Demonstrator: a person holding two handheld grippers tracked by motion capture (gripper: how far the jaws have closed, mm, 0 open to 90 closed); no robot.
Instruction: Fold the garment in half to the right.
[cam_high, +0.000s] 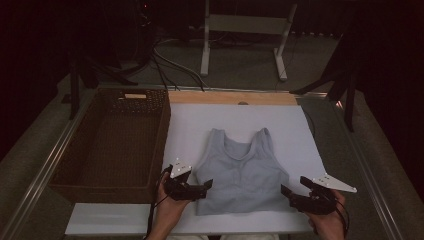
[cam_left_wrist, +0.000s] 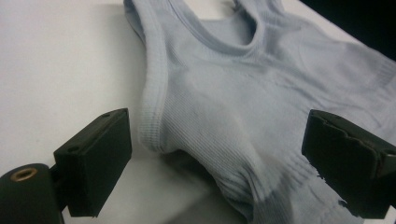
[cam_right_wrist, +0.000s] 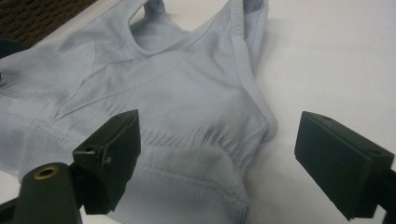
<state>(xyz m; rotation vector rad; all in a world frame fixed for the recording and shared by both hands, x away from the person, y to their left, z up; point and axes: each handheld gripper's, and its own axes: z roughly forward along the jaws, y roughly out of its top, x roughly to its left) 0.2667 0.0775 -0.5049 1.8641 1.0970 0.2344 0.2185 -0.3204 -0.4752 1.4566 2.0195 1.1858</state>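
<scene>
Dim, dark-walled room. Grey carpeted floor (cam_high: 240, 60) beyond the claws, crossed by loose black cables (cam_high: 165, 67). White metal table frame (cam_high: 245, 30) standing far ahead; black stand legs (cam_high: 345, 85) off to each side.

Grey top (cam_high: 241, 172) flat on bench (cam_high: 300, 135); left gripper (cam_high: 206, 186) at its left hem, right gripper (cam_high: 285, 191) at right hem, basket (cam_high: 107, 145) further left.

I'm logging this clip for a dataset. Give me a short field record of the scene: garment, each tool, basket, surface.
garment: light blue tank top, lying flat, straps pointing away from the person
left tool: open, at the top's left side edge, nothing gripped
right tool: open, at the top's right lower corner, nothing gripped
basket: brown wicker basket, left of the top
surface: white board
</scene>
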